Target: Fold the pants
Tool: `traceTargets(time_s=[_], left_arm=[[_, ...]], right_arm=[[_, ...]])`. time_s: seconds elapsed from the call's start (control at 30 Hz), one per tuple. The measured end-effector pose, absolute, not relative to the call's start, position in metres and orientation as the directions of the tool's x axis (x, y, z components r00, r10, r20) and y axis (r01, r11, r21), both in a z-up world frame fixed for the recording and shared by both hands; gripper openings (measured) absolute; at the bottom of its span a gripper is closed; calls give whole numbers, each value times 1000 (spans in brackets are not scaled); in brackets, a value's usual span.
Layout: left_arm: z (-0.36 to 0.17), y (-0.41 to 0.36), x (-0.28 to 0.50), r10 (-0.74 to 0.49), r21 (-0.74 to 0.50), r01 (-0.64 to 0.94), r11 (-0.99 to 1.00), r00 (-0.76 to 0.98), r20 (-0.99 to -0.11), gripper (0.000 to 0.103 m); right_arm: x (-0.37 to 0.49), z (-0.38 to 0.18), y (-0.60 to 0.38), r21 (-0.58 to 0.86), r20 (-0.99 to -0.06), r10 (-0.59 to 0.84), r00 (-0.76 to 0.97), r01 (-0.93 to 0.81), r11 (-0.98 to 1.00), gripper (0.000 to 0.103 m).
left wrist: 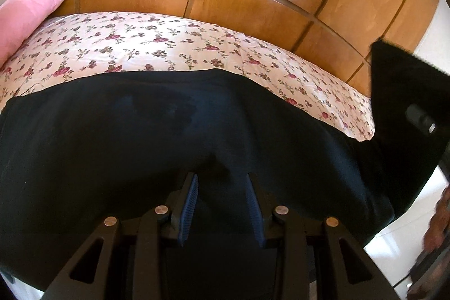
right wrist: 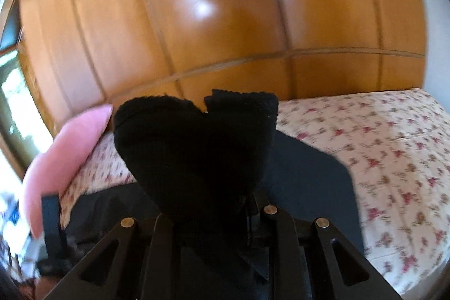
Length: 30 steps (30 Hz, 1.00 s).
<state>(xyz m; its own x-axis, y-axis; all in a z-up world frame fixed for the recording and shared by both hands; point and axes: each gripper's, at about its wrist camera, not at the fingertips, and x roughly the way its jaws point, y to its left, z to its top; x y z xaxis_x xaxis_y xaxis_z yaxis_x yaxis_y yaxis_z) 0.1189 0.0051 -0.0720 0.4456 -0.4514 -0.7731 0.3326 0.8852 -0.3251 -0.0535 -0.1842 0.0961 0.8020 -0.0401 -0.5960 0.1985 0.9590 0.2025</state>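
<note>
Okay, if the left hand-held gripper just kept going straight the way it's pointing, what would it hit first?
Most likely the black pants. The left hand-held gripper is open and its fingers point down onto that dark fabric spread over the floral bedsheet. Nothing shows in between, though how close it is stays unclear.

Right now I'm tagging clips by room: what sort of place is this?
Most likely a bedroom: a bed with a floral sheet, a pink pillow, and a glossy wooden wardrobe behind it.

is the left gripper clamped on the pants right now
No, the left gripper is open, its two blue fingers spread apart above the black pants with nothing between them.
</note>
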Motion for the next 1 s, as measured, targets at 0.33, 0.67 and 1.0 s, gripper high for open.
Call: traceTargets(time_s=[0.33, 0.67, 1.0], left_arm=[[-75, 16, 123, -470, -375, 289, 881, 431, -770, 35], [-74, 19, 124, -578, -499, 292, 816, 400, -711, 35], [-57, -1, 116, -734, -633, 372, 679, 343, -586, 51]], right_arm=[[-32, 14, -104, -1, -726, -6, 688, 7, 1000, 25], [-48, -6, -110, 71, -738, 148, 659, -143, 987, 63], [-101, 41, -173, 280, -545, 247, 801, -104, 954, 63]])
